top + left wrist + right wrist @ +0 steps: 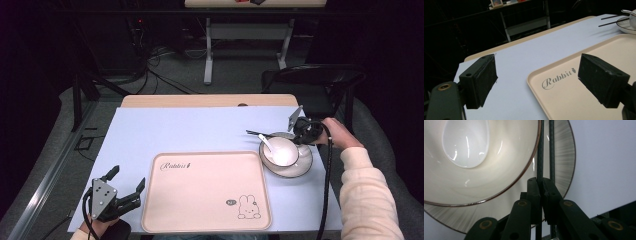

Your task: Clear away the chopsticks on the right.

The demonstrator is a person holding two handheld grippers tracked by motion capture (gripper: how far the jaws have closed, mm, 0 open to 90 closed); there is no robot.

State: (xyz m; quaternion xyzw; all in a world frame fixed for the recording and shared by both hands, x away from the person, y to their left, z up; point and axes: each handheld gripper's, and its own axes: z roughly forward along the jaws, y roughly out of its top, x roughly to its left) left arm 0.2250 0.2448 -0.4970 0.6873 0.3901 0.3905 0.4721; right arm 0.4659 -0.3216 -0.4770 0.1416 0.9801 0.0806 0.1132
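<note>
The smooth beige tray (pixel 206 192) is your landmark. Right of it and just behind its far right corner sits the ribbed plate (pixel 300 167), carrying a glossy white bowl (pixel 282 152) and spoon (pixel 266 143). Your right gripper (pixel 541 185) is clamped on the thin dark chopsticks (pixel 541 155), which run along its jaws across the plate rim. Your left gripper (pixel 536 77) hangs spread and empty over the tray's near left corner.
</note>
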